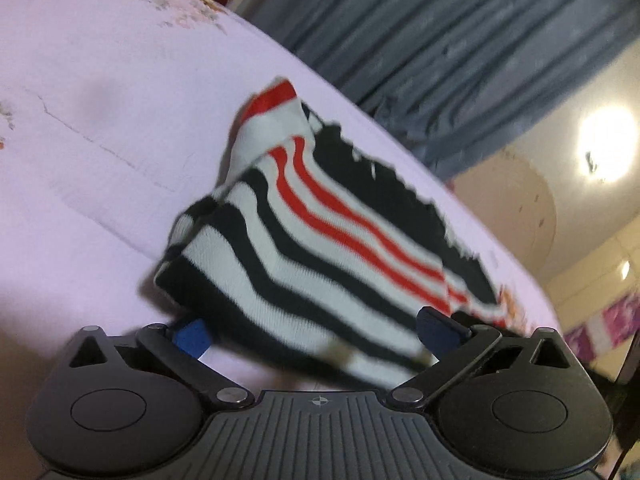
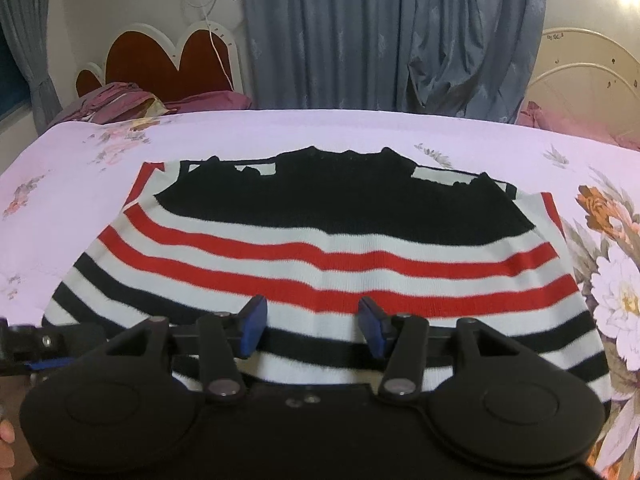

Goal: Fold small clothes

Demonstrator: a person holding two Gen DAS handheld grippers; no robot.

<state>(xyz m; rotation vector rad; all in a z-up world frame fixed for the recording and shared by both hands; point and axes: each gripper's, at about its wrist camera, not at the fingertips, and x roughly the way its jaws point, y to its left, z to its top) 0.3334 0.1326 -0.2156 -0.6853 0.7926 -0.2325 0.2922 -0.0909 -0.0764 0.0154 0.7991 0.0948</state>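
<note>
We note a small knitted sweater (image 2: 320, 256), striped black, white and red with a solid black upper part, lying on a bed covered by a pale lilac floral sheet (image 2: 480, 136). In the right wrist view it lies spread flat, neckline toward the far edge of the bed, hem nearest the camera.

Left gripper (image 1: 316, 328): fingers spread wide, blue pads at the far left and far right of the view. The near edge of the sweater (image 1: 304, 240) lies between them, but we see neither pad pressing on the cloth; it has hold of nothing. This view is tilted and motion-blurred. One end of the garment stands bunched up here, with a red-and-white striped part raised above the sheet.

Right gripper (image 2: 313, 320): fingers about half open, blue pads apart, poised over the lower stripes of the sweater near its hem. The cloth between the pads lies flat and unpinched; we read no grip here.

Part of the left gripper shows at the lower left edge of the right wrist view, beside the sweater's left hem corner. A fingertip of the person's hand (image 2: 7, 432) shows just below it.

Behind the bed: blue-grey curtains (image 2: 360, 32) and a headboard with red scalloped panels (image 2: 160, 60).
</note>
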